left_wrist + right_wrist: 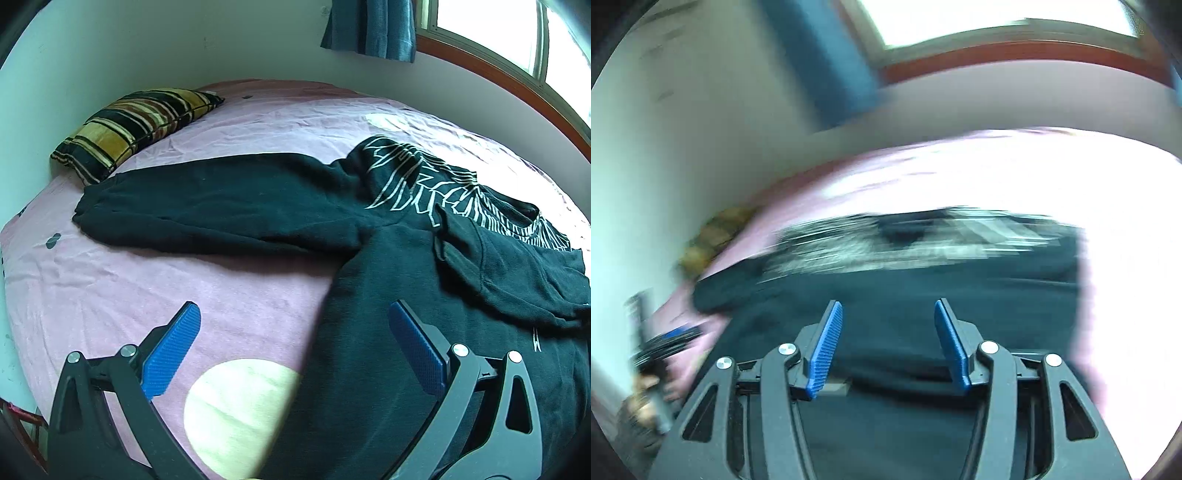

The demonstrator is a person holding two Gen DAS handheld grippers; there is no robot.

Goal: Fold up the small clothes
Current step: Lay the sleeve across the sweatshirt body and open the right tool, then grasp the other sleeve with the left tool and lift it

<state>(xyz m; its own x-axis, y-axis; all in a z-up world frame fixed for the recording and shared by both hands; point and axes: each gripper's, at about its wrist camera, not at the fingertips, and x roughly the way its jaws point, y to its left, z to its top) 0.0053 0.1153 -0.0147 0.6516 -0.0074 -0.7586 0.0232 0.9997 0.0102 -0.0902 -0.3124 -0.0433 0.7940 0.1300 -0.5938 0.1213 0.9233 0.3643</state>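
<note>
The black sweatshirt (424, 258) lies flat on the pink bed (110, 277), one sleeve (207, 199) stretched out toward ten o'clock from the left tool (295, 332), long axis running roughly nine to three. The left tool stands released over the sweatshirt's near edge, nearer that sleeve than the right tool (888, 332) (its view badly blurred), which hangs released above dark cloth, nothing between its pads.

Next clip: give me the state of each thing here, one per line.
Black sweatshirt: spread on the bed, one sleeve folded over the body, the other stretched out.
Left claw: open, empty.
Right claw: open, empty.
Striped pillow: lying flat.
Curtain: drawn aside.
</note>
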